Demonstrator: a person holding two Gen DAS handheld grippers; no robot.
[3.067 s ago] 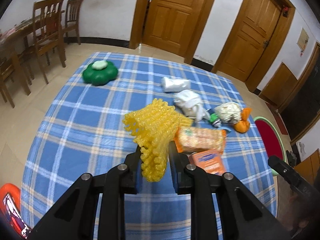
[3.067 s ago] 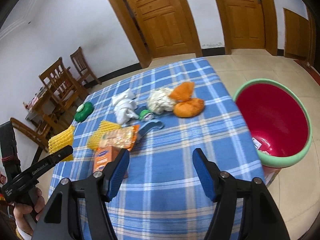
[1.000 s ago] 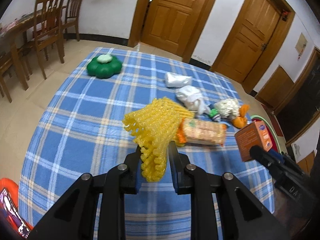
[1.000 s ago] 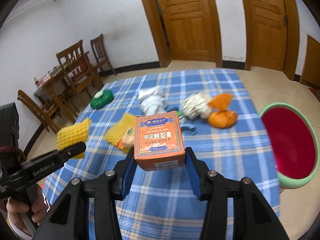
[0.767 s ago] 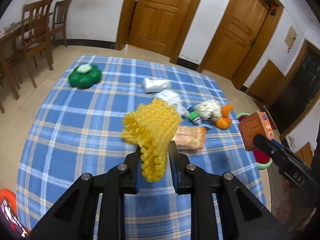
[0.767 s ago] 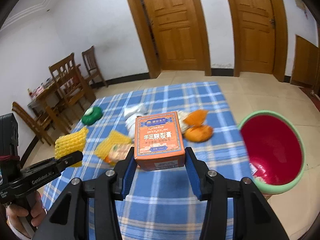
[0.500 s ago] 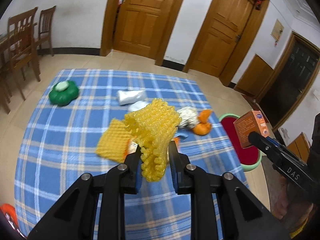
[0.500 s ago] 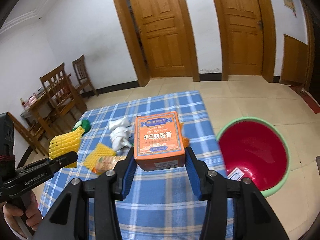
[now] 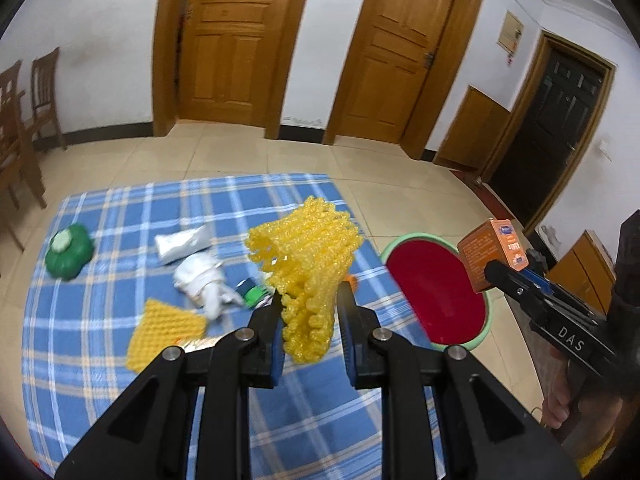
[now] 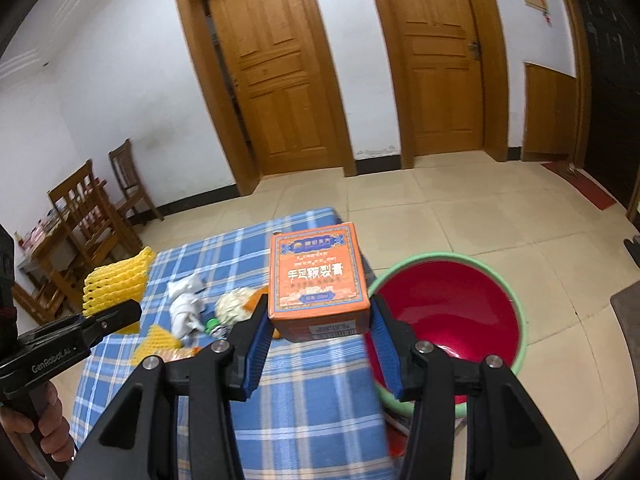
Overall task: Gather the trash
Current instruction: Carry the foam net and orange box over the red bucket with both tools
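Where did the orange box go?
The orange box is up in the air, pinched in the right claw. In the right wrist view it sits in the middle, above the blue checked table's edge, just left of the red basin.

- left gripper [image 9: 307, 312] clamped on yellow foam net [image 9: 306, 268], above blue plaid table [image 9: 100, 360]
- right gripper [image 9: 490, 270] holds orange box [image 9: 486, 254] near red basin [image 9: 436, 292]
- second net [image 9: 166, 332], white wrappers [image 9: 200, 280] on table

A crumpled yellow foam net [image 9: 308, 272] hangs pinched above the checked cloth, an upright orange box [image 10: 318, 280] is clamped beside the red, green-rimmed basin [image 10: 516, 304] on the floor
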